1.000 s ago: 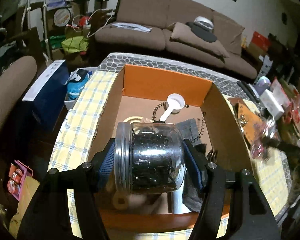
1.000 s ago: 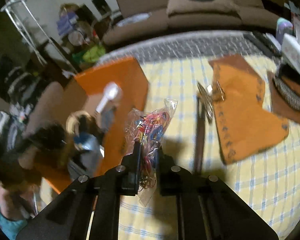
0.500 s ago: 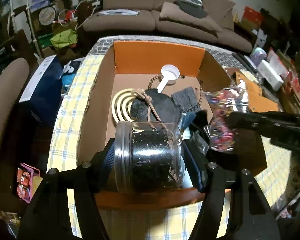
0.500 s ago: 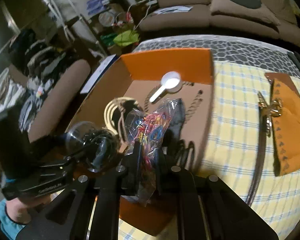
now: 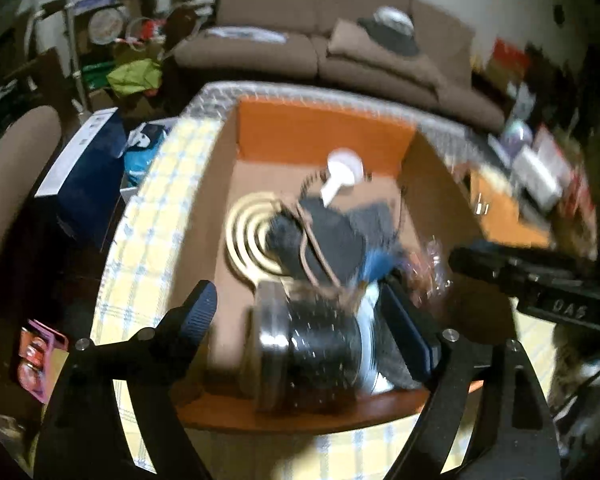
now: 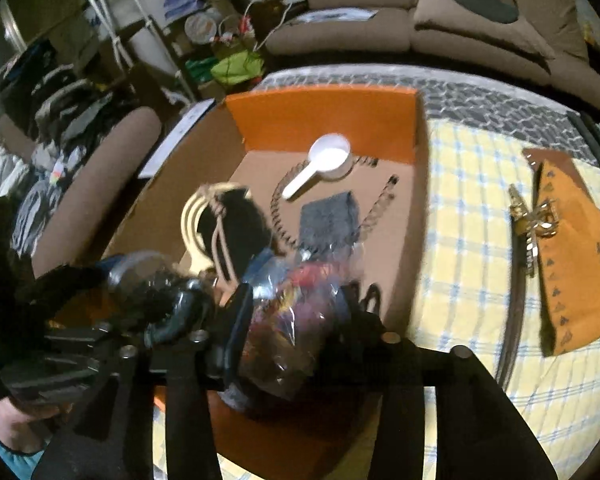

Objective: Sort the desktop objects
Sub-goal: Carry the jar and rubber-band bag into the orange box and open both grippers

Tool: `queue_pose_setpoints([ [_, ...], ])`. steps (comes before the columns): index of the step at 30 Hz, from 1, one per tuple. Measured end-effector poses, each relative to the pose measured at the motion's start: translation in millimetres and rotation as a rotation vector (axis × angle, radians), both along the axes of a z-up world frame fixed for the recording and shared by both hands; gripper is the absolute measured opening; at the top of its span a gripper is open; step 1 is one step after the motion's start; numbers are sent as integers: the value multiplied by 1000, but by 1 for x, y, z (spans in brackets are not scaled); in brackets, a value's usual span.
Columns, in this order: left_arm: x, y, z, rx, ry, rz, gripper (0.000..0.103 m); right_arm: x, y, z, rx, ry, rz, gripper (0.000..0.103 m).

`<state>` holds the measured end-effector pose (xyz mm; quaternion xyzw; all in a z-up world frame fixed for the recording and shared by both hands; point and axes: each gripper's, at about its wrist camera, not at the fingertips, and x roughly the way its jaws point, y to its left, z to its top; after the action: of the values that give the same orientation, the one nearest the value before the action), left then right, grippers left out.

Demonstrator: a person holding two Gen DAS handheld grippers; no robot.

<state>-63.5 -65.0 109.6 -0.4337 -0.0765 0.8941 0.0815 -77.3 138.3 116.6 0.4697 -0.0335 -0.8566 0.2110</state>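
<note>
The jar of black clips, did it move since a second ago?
Yes. The jar dropped out of the opening left gripper into the box, tipped on its side.

Box (image 6: 320, 120): orange walls, brown floor. Scoop (image 6: 320, 162): white. Bench cloth (image 6: 472, 216): yellow with blue-white check. Jar (image 5: 312, 344) between left tongs (image 5: 308, 316): clear, black contents. Bag (image 6: 296, 320) between right tongs (image 6: 288, 312): clear, multicoloured contents. Sofa (image 5: 340, 40) beyond tongs: brown.

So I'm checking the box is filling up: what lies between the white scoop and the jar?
In the left wrist view, a black round piece with a tan cord, overlapping a cream coil, lies between the white scoop and the jar.
</note>
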Motion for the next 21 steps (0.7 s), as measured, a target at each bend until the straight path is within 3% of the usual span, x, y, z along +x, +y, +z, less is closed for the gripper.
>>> queue_pose_setpoints([
  [3, -1, -9, 4, 30, 1, -1, 73, 0, 7, 6, 5, 21, -27, 50],
  [5, -4, -7, -2, -6, -30, -15, 56, -1, 11, 6, -3, 19, -33, 49],
  [9, -6, 4, -10, -4, -56, -64, 51, -1, 12, 5, -2, 12, -33, 50],
  [11, -6, 17, -12, -20, -55, -99, 36, -1, 11, 5, -4, 9, -28, 50],
  [18, 4, 57, -13, -143, 13, -190, 35, 1, 8, 4, -1, 0, -12, 50],
  [21, 11, 77, -14, -245, 46, -242, 35, 1, 12, 4, -6, -4, -21, 50],
])
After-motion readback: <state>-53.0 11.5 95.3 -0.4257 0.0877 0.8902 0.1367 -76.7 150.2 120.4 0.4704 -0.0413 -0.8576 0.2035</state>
